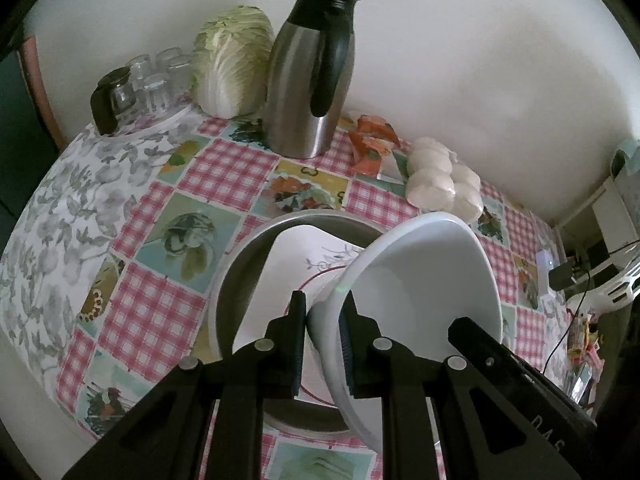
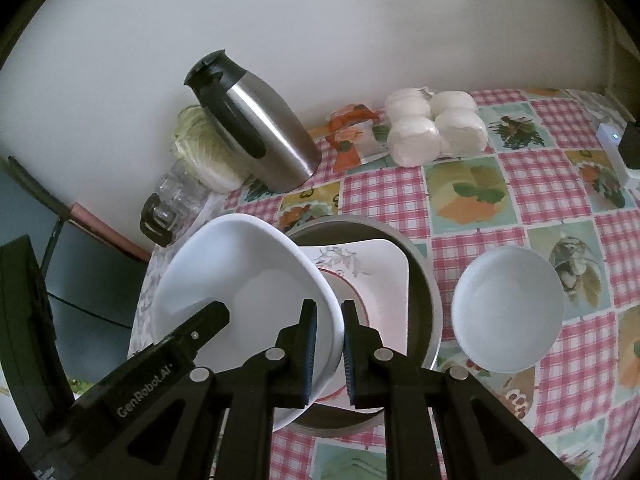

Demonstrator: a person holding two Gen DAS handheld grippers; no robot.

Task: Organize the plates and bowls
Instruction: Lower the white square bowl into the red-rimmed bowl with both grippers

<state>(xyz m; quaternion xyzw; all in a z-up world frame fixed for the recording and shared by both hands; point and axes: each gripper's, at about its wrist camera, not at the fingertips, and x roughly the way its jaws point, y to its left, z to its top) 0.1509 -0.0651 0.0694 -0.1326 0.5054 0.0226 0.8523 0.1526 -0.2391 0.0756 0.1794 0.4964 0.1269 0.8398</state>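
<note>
Here, both grippers clamp the rim of one white bowl (image 1: 424, 280), held tilted above a metal pan (image 1: 248, 264). The left gripper (image 1: 323, 336) has its fingers (image 1: 298, 344) narrowed onto the bowl's wall at one edge, one finger outside and one inside; the right gripper (image 2: 329, 344) pinches the opposite edge the same way, and its tip shows in the left view just right of the left fingers.

Far left of the left fingers, at the back of the tabletop (image 1: 132, 300), stand upturned glasses (image 1: 160, 76) and a dark-handled jug (image 1: 108, 100). Next right is a cabbage (image 1: 236, 60), then a steel flask (image 1: 312, 76) ahead of the fingers. Directly under and ahead of both pairs of fingers the pan holds a square plate (image 2: 376, 276) with a red ring and grey floral print. Further right, beyond the bowl, lie an orange packet (image 1: 372, 144) and a bag of white buns (image 1: 440, 180) by the wall.

In the right view, a smaller white bowl (image 2: 508, 308) sits on the tabletop just right of the pan, to the right of the right fingers.
</note>
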